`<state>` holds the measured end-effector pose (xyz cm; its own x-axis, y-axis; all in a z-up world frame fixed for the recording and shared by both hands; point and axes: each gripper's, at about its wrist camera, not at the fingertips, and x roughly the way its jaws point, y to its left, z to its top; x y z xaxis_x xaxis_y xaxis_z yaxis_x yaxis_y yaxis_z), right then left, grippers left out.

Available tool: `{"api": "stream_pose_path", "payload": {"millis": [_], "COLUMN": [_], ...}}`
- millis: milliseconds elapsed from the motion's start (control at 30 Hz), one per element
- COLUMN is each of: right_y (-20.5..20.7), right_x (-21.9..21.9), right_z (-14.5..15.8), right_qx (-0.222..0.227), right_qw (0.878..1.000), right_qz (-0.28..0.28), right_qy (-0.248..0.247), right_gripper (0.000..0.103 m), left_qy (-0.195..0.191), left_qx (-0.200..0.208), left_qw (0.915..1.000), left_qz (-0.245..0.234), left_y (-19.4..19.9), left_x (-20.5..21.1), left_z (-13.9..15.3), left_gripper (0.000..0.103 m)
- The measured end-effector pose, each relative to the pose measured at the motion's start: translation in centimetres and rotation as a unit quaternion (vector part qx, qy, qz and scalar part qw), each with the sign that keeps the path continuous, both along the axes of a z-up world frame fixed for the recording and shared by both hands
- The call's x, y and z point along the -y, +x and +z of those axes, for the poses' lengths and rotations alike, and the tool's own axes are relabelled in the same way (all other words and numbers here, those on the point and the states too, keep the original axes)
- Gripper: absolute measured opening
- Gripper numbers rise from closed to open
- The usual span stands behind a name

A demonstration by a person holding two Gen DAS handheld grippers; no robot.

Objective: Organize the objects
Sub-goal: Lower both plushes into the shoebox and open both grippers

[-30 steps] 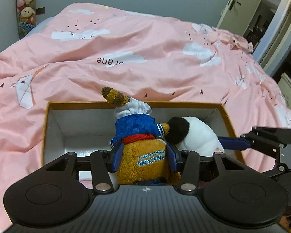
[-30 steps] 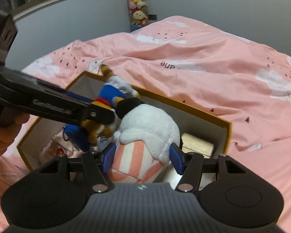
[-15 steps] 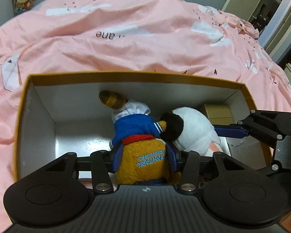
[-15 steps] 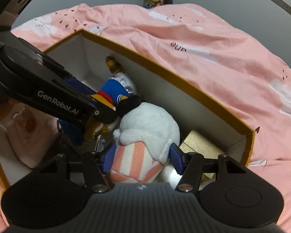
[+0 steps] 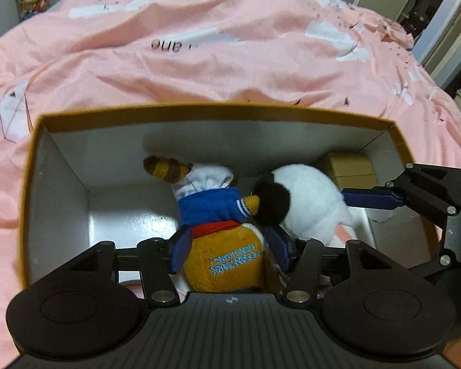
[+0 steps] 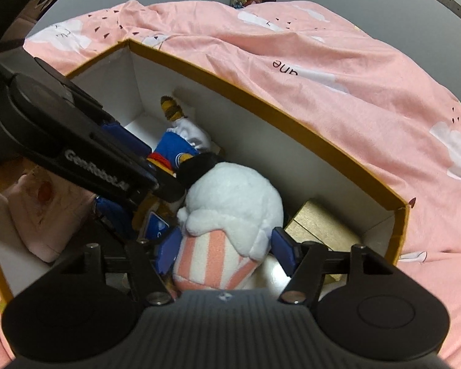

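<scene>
Pink cloud-print bedding (image 5: 199,70) surrounds an open gold-rimmed white cardboard box (image 5: 218,113). Inside it, the left gripper (image 5: 229,246) has just been opening; its blue pads flank the orange plush in the blue jacket (image 5: 224,246), apparently slack. The right gripper (image 6: 227,249) has likewise been opening around the white, pink-striped plush (image 6: 230,215). Both toys lie lengthwise along their jaws, so withdrawal likely runs straight back.

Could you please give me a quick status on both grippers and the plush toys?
Left hand-held gripper just opened around the brown plush. Right hand-held gripper just opened around the white plush. Both plushes down in the box. Nothing in the way.
</scene>
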<state>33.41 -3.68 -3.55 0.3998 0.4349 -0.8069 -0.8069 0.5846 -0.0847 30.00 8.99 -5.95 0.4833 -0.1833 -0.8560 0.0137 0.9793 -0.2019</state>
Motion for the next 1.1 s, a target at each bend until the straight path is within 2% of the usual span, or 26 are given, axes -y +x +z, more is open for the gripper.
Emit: {"api": "stream_pose_path", "payload": {"millis": [100, 167, 233, 300, 400, 533, 733, 800, 900, 1100], "right_y": [-0.3, -0.5, -0.6, -0.8, -0.9, -0.5, 0.7, 1.0, 1.0, 0.6], "right_x": [0.5, 0.9, 1.2, 1.6, 1.7, 1.8, 1.9, 1.9, 1.8, 2.7], "right_z": [0.8, 1.3, 1.7, 1.7, 1.3, 1.1, 0.5, 0.2, -0.8, -0.7], "right_qx": [0.003, -0.005, -0.016, -0.029, -0.041, -0.054, -0.092, -0.108, -0.126, -0.132], "right_qw": [1.000, 1.000, 1.000, 0.999, 0.998, 0.994, 0.978, 0.974, 0.972, 0.972], "right_qz": [-0.003, -0.006, -0.008, -0.016, -0.038, -0.082, -0.157, -0.172, -0.183, -0.175], "right_qy": [0.008, 0.018, 0.025, 0.027, 0.027, 0.049, 0.099, 0.100, 0.079, 0.089], "right_gripper": [0.066, 0.062, 0.046, 0.038, 0.034, 0.032, 0.027, 0.027, 0.027, 0.028], "left_qy": [0.003, 0.012, 0.022, 0.023, 0.024, 0.017, 0.006, 0.005, 0.010, 0.021], "left_qx": [0.009, 0.008, 0.002, -0.002, -0.016, -0.018, -0.021, -0.020, -0.019, -0.005], "left_qw": [0.9999, 0.9998, 0.9996, 0.9995, 0.9993, 0.9994, 0.9993, 0.9993, 0.9992, 0.9992], "left_qz": [-0.006, -0.012, -0.016, -0.021, -0.023, -0.024, -0.029, -0.030, -0.033, -0.033], "left_y": [-0.8, -1.4, -1.8, -2.0, -1.9, -2.0, -1.9, -1.9, -1.9, -2.4], "left_x": [-0.1, 0.1, 0.2, 0.3, 0.5, 0.6, 0.7, 0.8, 1.1, 1.4], "left_z": [1.2, 1.7, 1.8, 1.5, 0.6, 0.1, -0.1, -0.2, -0.2, 0.3], "left_gripper": [0.065, 0.057, 0.049, 0.042, 0.033, 0.030, 0.025, 0.025, 0.025, 0.026]}}
